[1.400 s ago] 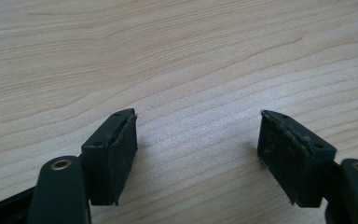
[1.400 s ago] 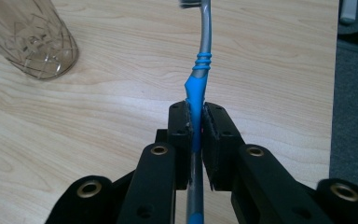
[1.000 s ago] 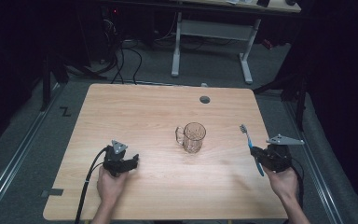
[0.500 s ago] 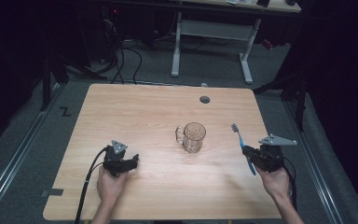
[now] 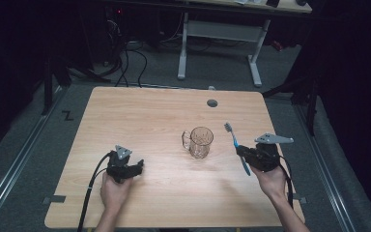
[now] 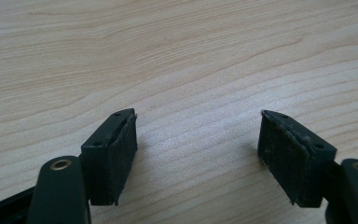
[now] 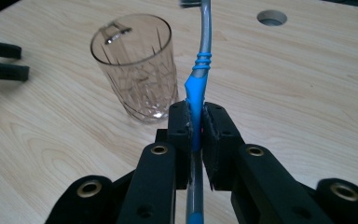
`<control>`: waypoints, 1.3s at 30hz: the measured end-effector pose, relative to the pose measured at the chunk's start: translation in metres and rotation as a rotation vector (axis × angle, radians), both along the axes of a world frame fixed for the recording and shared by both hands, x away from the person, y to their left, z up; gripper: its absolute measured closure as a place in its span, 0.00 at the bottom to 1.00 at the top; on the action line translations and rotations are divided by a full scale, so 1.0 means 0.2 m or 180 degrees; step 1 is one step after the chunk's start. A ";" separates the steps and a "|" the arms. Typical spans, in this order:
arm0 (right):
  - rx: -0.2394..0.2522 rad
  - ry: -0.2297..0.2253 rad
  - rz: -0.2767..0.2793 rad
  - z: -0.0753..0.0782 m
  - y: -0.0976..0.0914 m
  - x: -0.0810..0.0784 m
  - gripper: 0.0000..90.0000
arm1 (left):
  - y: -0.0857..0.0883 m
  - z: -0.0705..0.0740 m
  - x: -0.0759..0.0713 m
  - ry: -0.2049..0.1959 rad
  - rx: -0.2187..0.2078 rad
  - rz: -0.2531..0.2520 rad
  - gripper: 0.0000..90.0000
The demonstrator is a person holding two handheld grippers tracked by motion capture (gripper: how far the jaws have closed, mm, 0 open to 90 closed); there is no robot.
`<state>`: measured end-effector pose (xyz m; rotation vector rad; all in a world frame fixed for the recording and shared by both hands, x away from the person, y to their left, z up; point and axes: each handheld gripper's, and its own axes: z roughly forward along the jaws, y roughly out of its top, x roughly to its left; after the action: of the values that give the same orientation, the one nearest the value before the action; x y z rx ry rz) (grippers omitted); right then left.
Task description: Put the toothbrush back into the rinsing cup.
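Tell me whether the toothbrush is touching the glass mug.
Apart. The high view shows bare table between the toothbrush, clamped in the right gripper, and the glass mug. The right gripper view shows the same gap.

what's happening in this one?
A person at a wooden table holds a gripper in each hand. The right gripper is shut on a blue and grey toothbrush, held off the table to the right of a clear glass mug that stands upright mid-table, apparently empty. The brush is not in the mug yet; dropping it in looks like the likely aim. The left gripper sits low over bare wood with its jaws open and nothing between them.
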<state>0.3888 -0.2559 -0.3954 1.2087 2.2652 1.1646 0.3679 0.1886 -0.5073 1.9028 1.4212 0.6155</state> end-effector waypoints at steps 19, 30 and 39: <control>0.0346 -0.0029 0.0193 0.08 0.09 0.07 0.91 | 0.00 0.00 0.00 -0.0001 -0.0007 0.0018 0.32; 0.0526 -0.0039 0.0278 0.15 0.14 0.16 0.91 | 0.00 0.00 0.00 -0.0002 -0.0002 0.0014 0.33; 0.0619 -0.0017 0.0358 0.17 0.22 0.22 0.91 | 0.01 0.00 0.00 -0.0003 -0.0015 0.0006 0.32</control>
<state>0.4327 -0.2116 -0.3613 1.1560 2.2845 1.4570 0.3684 0.1899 -0.5073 1.8976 1.4228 0.6133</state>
